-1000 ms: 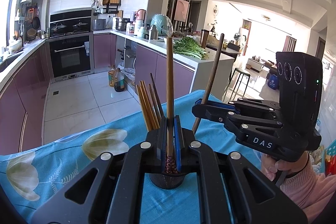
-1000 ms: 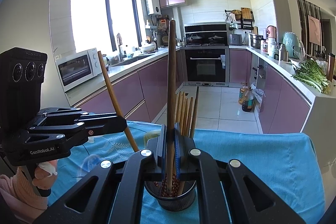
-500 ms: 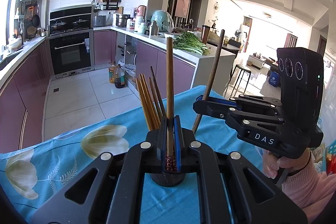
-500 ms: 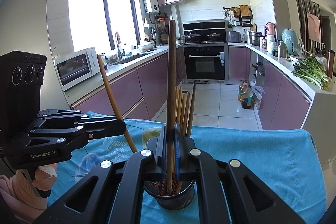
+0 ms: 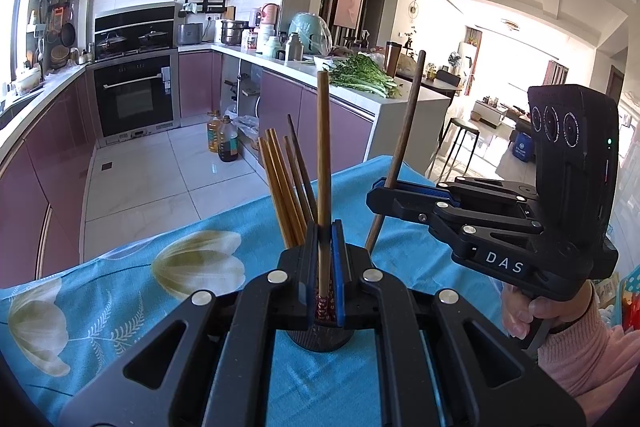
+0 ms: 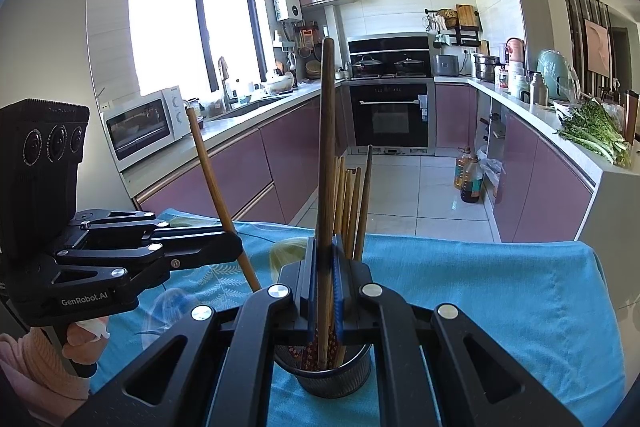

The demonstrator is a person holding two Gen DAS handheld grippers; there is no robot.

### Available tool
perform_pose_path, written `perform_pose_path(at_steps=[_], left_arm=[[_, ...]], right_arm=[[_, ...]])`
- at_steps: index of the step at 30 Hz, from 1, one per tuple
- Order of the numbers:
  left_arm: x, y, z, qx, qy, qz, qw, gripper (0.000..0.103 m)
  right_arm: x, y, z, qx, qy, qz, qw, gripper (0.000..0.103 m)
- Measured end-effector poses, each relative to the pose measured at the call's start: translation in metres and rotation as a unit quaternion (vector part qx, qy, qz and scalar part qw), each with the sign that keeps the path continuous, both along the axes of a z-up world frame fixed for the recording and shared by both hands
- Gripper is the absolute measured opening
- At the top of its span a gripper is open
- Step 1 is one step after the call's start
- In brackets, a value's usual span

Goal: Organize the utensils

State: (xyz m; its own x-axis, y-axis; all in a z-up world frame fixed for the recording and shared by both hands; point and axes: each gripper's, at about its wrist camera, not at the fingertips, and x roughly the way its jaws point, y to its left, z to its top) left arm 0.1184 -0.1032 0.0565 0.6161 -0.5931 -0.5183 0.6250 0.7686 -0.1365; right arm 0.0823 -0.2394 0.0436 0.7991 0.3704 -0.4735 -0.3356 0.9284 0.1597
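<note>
two grippers clenched, left gripper point(image 5: 324, 267) and right gripper point(image 6: 326, 283) each grasping one chopstick point(image 5: 323, 163) above holder point(image 6: 332, 381); unchanged since earlier frame.

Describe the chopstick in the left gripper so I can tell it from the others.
Start at the blue flowered tablecloth, then the dark mesh holder on it. The left gripper is shut on one chopstick, its lower end at the holder. It is the lighter, reddish-brown one, nearly upright; the right gripper's chopstick is darker and leans, and the thin bundle already stands in the holder.
</note>
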Motion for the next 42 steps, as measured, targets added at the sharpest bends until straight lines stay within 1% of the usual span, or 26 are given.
perform_pose_path(at_steps=[42], left_arm=[[0.005, -0.005, -0.012, 0.005, 0.013, 0.001, 0.9999, 0.007]], right_arm=[[0.001, -0.006, -0.015, -0.002, 0.013, 0.004, 1.0, 0.006]])
